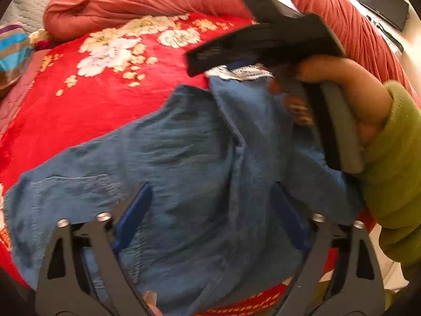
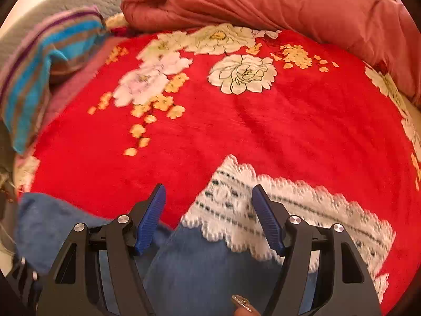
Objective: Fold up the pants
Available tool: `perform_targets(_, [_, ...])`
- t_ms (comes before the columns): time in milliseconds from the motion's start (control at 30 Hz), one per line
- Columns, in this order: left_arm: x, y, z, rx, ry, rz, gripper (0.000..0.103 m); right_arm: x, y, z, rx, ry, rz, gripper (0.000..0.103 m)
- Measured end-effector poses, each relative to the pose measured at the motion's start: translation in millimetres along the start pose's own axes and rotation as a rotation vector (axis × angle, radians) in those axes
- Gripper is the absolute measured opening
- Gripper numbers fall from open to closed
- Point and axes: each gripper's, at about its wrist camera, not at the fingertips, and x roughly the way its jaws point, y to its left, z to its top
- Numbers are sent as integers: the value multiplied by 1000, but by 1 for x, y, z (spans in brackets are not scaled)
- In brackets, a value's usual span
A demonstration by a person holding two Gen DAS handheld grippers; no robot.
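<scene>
Blue denim pants (image 1: pixel 184 158) lie spread on a red floral blanket (image 1: pixel 105 105). Their leg ends in a white lace hem (image 2: pixel 263 210). My left gripper (image 1: pixel 213 210) is open above the middle of the pants, its blue pads on either side of a fold ridge. My right gripper (image 2: pixel 209 210) is open over the lace hem, with the hem lying between its pads. In the left wrist view the right gripper's black body (image 1: pixel 263 44) and the hand holding it (image 1: pixel 342 84) sit over the far leg end.
A rolled pink-red duvet (image 2: pixel 289 5) lies along the far and right side of the bed. A striped blue pillow (image 2: pixel 39 65) sits at the left. A dark screen (image 1: pixel 381 2) hangs on the wall at far right.
</scene>
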Motion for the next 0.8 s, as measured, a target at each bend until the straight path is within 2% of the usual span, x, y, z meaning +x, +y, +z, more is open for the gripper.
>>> perform_targets(67, [8,-3,-3,-3,25,-26,53,10,-6,2,28,14,-26,65])
perform_targets(100, [12,-2,-5,-11,36,-44,50,13,-10,2,39,10,-38,60])
perform_targets(167, [13,-1,-7,-9,34,-46,50,10,-16,2,38,-6,-60,33])
perform_targets(233, [12,1,-8,-11,28,-54,50,2,-24,0,59,-24,-17,14])
perform_targets(467, [6,1,-14,-16,14,-66,53,-61,-52,-22,118,-152,27,12])
perform_targets(700, [2,-3,-11,-7,-22,-31,52,-128,-89,-70,204,-202,37,12])
perform_targets(733, [0,-4,-12,-1,-31,-22,48,-137,-93,-76,209,-209,29,12])
perform_targets(800, [-2,-5,-13,9,-34,-42,11,-158,-102,-92,225,-218,25,12])
